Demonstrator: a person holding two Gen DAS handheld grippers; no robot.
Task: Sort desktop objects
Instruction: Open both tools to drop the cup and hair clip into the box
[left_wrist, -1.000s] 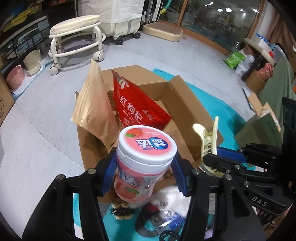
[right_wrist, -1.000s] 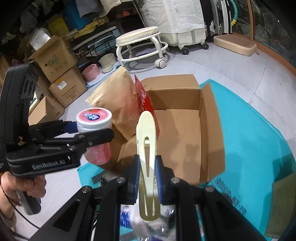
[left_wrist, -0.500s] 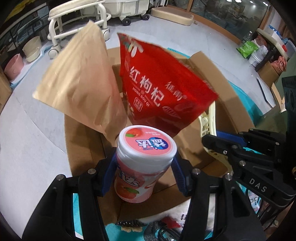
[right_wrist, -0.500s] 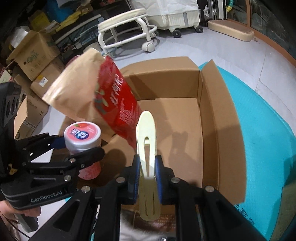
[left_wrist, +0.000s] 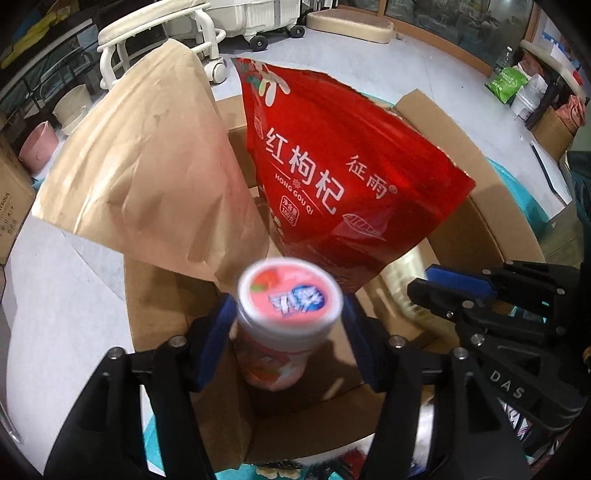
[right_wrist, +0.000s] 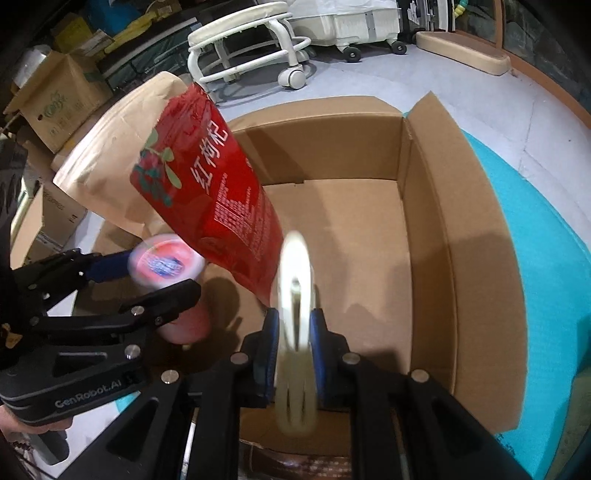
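Note:
My left gripper has opened around a pink candy jar with a white lid, which is blurred and dropping inside the open cardboard box. The jar also shows in the right wrist view between the left gripper's fingers. My right gripper has its pads spread a little around a cream hair claw clip, blurred, over the box floor. A red goji bag and a brown paper bag stand in the box's left part.
The box sits on a teal mat on a grey floor. A white wheeled stool, stacked cartons and pink and cream bowls stand behind. Small loose items lie on the mat at the box's near edge.
Both grippers moved forward and down into the box. The left jaws have spread and the jar is slipping down. The right pads have loosened and the clip is blurred with motion.

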